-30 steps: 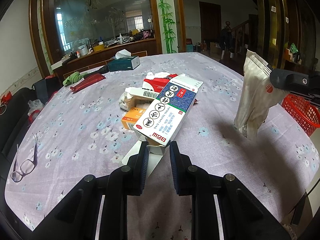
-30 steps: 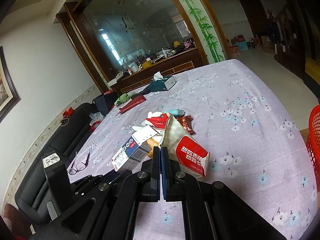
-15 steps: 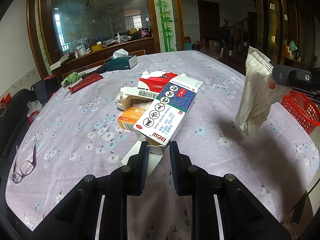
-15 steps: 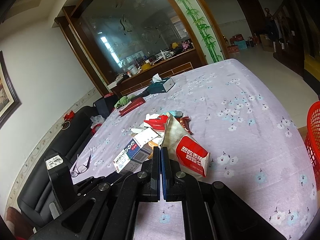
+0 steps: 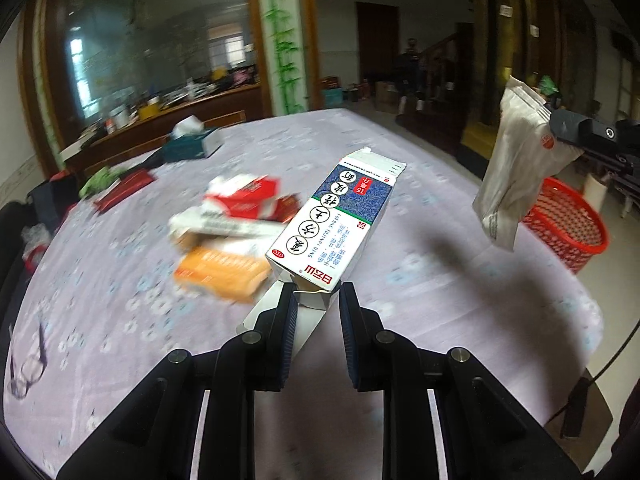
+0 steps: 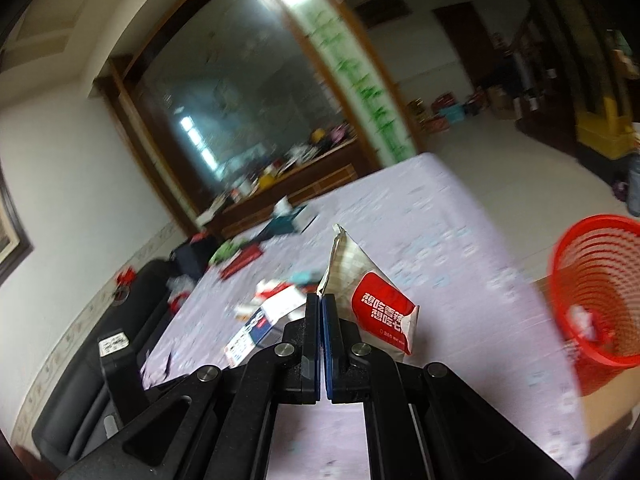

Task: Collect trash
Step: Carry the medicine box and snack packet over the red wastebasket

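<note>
While the left gripper (image 5: 314, 300) still pinches the blue medicine box (image 5: 338, 226) by its flap, now lifted off the table (image 5: 440, 300), the right gripper (image 6: 322, 308), pressed onto the white snack bag (image 6: 372, 304), has swung toward the red basket (image 6: 596, 292).

A teal tissue box (image 5: 192, 145) sits near the tabletop's (image 5: 440, 288) far left edge, with a flat red pouch (image 5: 126, 194) and green cloth (image 5: 100, 178) closer to the left edge. Eyeglasses (image 5: 28, 364) lie by the near left edge.
</note>
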`<state>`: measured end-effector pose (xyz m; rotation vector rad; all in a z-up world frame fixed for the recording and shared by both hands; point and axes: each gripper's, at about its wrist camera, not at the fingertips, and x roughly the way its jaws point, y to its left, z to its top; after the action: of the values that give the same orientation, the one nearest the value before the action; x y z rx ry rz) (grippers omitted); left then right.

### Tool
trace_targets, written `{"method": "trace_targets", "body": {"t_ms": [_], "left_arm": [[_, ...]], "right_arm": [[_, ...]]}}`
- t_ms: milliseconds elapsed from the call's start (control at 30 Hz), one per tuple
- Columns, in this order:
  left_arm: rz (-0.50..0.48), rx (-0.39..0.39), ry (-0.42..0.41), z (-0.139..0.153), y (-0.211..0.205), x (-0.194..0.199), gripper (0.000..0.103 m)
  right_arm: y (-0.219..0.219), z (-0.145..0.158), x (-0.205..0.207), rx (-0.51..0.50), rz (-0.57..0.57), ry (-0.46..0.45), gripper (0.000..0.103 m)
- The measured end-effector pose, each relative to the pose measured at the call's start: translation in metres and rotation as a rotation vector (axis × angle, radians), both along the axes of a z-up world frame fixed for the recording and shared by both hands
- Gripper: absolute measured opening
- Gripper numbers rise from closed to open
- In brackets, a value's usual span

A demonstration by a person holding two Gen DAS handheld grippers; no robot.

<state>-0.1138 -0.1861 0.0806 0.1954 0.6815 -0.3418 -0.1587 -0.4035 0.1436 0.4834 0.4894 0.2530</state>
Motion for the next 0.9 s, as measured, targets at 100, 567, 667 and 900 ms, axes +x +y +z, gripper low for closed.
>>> {"method": "trace_targets", "body": {"t_ms": [100,567,667,900], "left_arm": [[-0.069,-0.019,0.014,0.009,-0.025,0.002,0.020],[-0.401,-0.074,0.101,0.036,-0.188,-0.003,0.020],[-0.447,-0.082,0.139,0.033,-0.223,-0.002,0.021],[-0.500,-0.053,0.198,0.015,-0.287,0.004,0.021]], "right_arm": [[-0.037,0.007,-0.013,0.005,-0.102,-0.003,0.001],[-0.171,0.004,-0.060,0.075,-0.412,0.014,0.001],[-0.192,-0.005,-0.062,0.097,-0.447,0.040,0.001],[-0.223,-0.021,-0.059,0.126,-0.487,0.082,0.002]]}}
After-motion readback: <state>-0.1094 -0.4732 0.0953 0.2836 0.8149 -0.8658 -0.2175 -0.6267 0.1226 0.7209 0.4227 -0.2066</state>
